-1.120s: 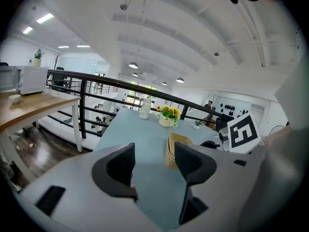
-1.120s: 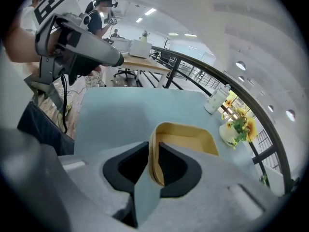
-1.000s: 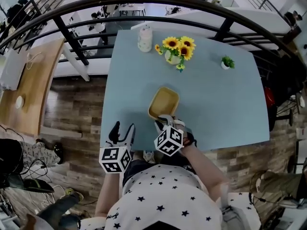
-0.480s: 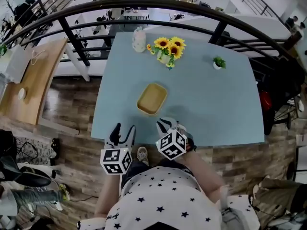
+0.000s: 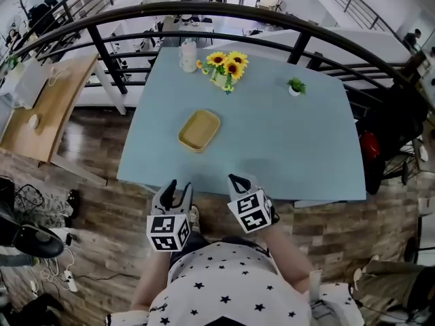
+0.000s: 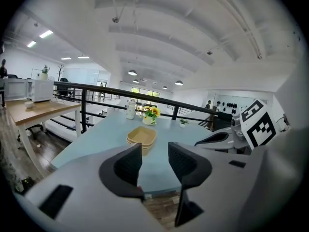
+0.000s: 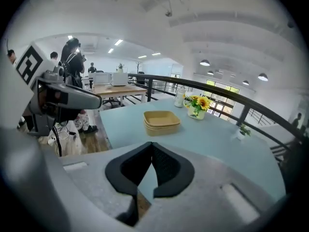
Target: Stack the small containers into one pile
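Hovering short of the stacked containers [image 5: 199, 130], I have my left gripper [image 5: 178, 190] empty, jaws apart though just narrowing, and my right gripper [image 5: 236, 180] clenched on nothing.

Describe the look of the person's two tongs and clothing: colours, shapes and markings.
The left tongs and right tongs match: light grey moulded bodies with black ribbed pads on the jaws. Each carries a white cube printed with black square markers, one on the left, one on the right. The person wears a white top with small dark stars.
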